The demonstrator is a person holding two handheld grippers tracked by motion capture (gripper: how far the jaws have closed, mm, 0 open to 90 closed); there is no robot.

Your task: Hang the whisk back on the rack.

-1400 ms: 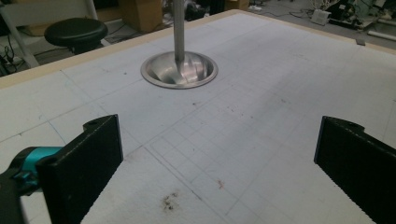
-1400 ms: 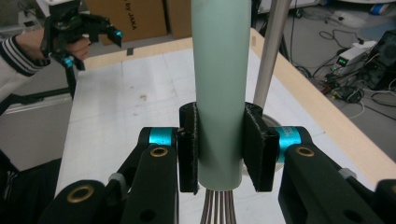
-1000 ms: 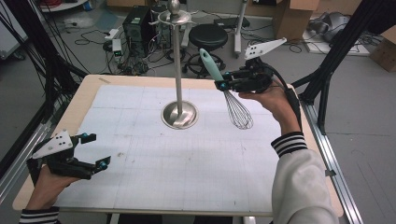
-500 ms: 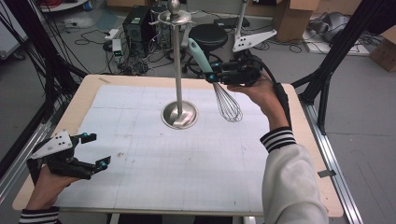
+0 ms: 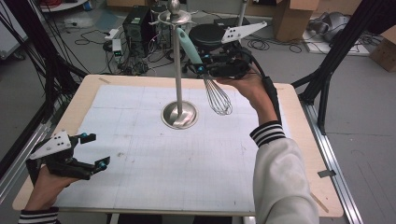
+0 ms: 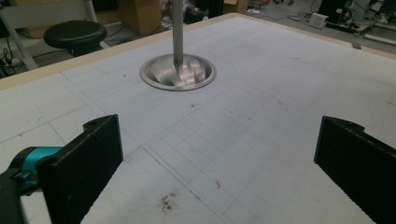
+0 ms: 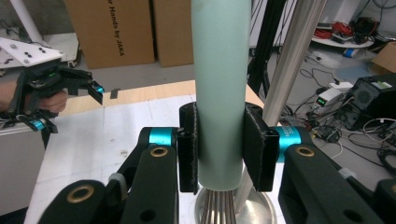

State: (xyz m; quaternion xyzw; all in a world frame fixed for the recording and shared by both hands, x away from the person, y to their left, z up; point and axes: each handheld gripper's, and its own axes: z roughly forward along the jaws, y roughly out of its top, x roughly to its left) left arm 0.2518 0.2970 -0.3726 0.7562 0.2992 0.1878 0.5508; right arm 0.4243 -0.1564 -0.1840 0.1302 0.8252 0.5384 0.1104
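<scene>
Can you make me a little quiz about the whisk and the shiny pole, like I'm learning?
1. True or false: the right gripper is shut on the whisk.
2. Which part of the whisk points down: A the wire end, B the handle?
3. What does the left gripper hold between its jaws?

Key:
1. True; its pads clamp the pale green handle.
2. A; it hangs beside the metal stand.
3. Nothing; it is open above the table.

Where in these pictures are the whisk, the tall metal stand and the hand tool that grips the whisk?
whisk (image 5: 218, 97): high view, on its wire loops.
metal stand (image 5: 179, 115): high view, on its round base.
right gripper (image 7: 220, 147): right gripper view, between its two black jaws, shut on the whisk's pale green handle.
</scene>
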